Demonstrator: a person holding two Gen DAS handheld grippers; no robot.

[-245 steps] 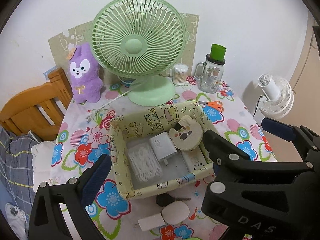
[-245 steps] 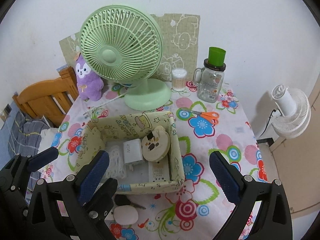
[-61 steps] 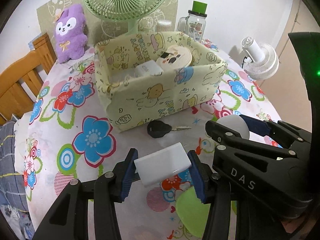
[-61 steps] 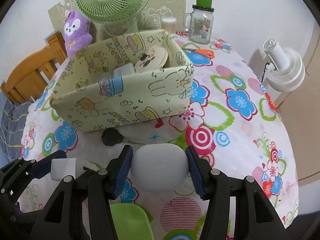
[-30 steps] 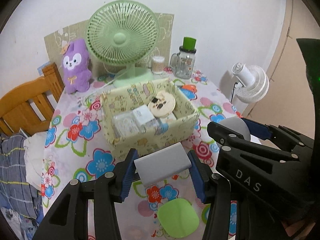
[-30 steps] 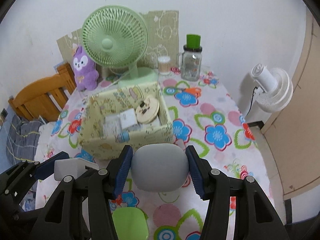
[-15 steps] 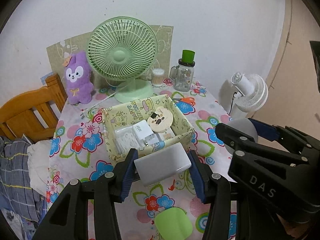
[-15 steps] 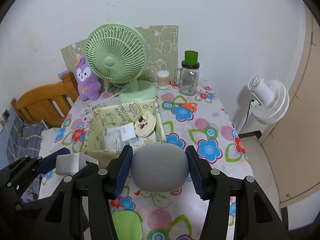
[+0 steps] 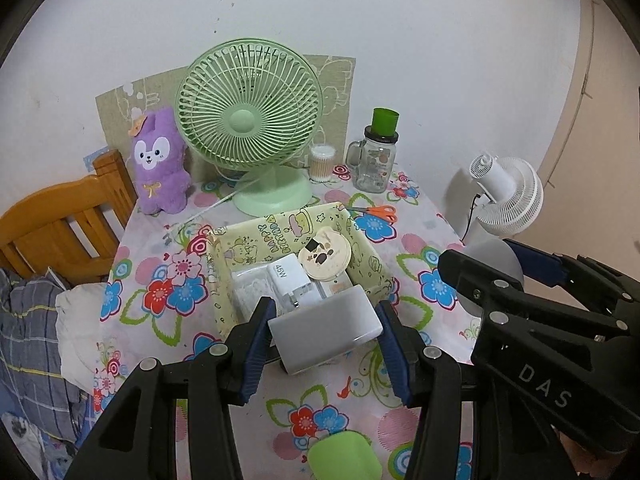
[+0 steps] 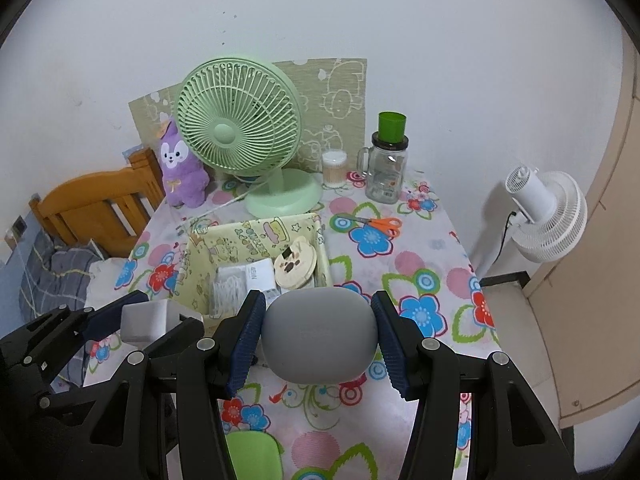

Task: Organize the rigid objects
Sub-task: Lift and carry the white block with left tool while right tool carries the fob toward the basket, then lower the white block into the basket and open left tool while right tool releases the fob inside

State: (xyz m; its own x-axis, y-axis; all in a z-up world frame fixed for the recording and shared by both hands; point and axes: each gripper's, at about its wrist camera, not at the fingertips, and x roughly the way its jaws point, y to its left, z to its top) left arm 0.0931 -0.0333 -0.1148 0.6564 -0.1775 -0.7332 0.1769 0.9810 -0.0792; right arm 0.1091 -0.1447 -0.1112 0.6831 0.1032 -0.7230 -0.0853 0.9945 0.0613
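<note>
Both tools [image 9: 325,334] [image 10: 319,338] now higher above the box [image 9: 224,280] than before.

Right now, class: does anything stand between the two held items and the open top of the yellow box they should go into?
Nothing visible does. The left gripper holds the white block and the right gripper the grey case, both above the table, with the yellow box open-topped just beyond them.

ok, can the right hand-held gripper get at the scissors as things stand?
Probably not yet. The right hand-held gripper is shut on a grey case, so its jaws are full. The path to the scissors, right of the box, looks clear.
</note>
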